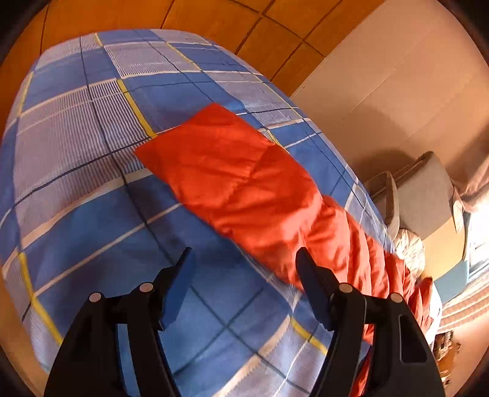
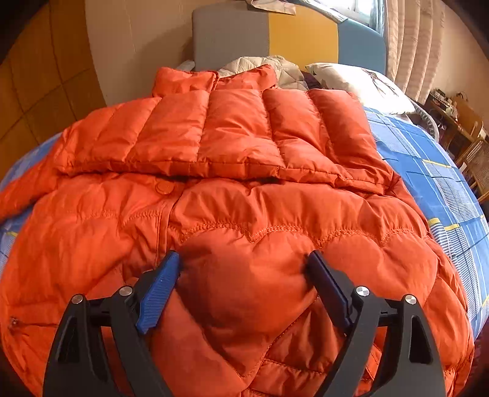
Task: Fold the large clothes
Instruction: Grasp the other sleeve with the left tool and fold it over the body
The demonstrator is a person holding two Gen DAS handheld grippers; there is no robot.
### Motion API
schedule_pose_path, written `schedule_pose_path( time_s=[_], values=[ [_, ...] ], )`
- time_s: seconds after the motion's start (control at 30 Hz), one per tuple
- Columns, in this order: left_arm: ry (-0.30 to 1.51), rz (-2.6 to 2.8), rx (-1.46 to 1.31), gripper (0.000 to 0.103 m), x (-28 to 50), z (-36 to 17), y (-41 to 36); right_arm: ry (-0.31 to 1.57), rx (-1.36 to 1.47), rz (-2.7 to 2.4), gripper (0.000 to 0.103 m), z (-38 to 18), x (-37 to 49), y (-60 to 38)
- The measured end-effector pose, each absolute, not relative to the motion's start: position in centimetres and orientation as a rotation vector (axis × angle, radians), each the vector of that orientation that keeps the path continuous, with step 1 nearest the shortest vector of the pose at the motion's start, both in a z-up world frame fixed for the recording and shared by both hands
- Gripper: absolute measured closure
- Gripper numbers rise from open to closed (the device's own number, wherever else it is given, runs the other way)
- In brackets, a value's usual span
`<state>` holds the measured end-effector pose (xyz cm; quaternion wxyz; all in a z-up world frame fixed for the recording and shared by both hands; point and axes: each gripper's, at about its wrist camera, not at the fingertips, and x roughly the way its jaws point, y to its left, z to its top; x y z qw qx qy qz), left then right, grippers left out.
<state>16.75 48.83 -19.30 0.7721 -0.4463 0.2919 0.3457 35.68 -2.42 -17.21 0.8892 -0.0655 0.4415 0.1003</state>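
An orange puffer jacket (image 2: 275,207) lies spread on the bed, collar toward the headboard. One sleeve (image 2: 214,134) is folded across its chest. My right gripper (image 2: 244,259) hovers open over the jacket's lower body, and a bulge of quilted fabric rises between its wide-set fingers. In the left wrist view the other orange sleeve (image 1: 232,171) stretches flat and diagonally across the bedspread. My left gripper (image 1: 244,256) is open just short of that sleeve. Its right finger (image 1: 308,274) overlaps the sleeve's edge, and only bedspread shows between the pads.
The blue plaid bedspread (image 1: 76,137) covers the bed (image 2: 443,171). A pillow (image 2: 360,85) and a white quilted garment (image 2: 275,65) lie by the grey and yellow headboard (image 2: 232,33). Wooden floor (image 1: 214,15) runs beyond the bed's edge. A cluttered side table (image 2: 452,116) stands at right.
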Motion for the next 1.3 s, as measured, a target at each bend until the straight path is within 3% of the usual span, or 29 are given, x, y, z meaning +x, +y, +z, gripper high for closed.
schedule_pose_path(
  time_s=[0.13, 0.23, 0.27, 0.4, 0.67, 0.87, 1.3],
  values=[
    [0.581, 0.726, -1.059, 0.042, 17.2, -20.1, 50.8, 0.917, -0.163, 0.201, 0.016, -17.5, 35.7, -2.1],
    [0.574, 0.701, -1.047, 0.066, 18.4, -20.1, 51.6, 0.918, -0.167, 0.198, 0.015, -17.7, 35.6, -2.1],
    [0.571, 0.69, -1.037, 0.078, 18.6, -20.0, 51.7, 0.919, -0.168, 0.197, 0.015, -17.8, 35.6, -2.1],
    [0.569, 0.662, -0.956, 0.092, 19.6, -18.8, 51.2, 0.921, -0.176, 0.191, 0.014, -18.0, 35.7, -1.8],
    [0.527, 0.56, -0.772, 0.099, 21.2, -14.7, 47.0, 0.922, -0.168, 0.191, 0.014, -18.1, 35.7, -1.8],
    [0.525, 0.344, -0.523, 0.099, 25.0, -10.6, 38.4, 0.925, -0.16, 0.19, 0.014, -18.2, 35.6, -1.9],
    [0.655, 0.088, -0.284, 0.098, 29.8, -11.3, 24.4, 0.94, -0.118, 0.211, 0.014, -18.1, 35.4, -2.7]
  ],
)
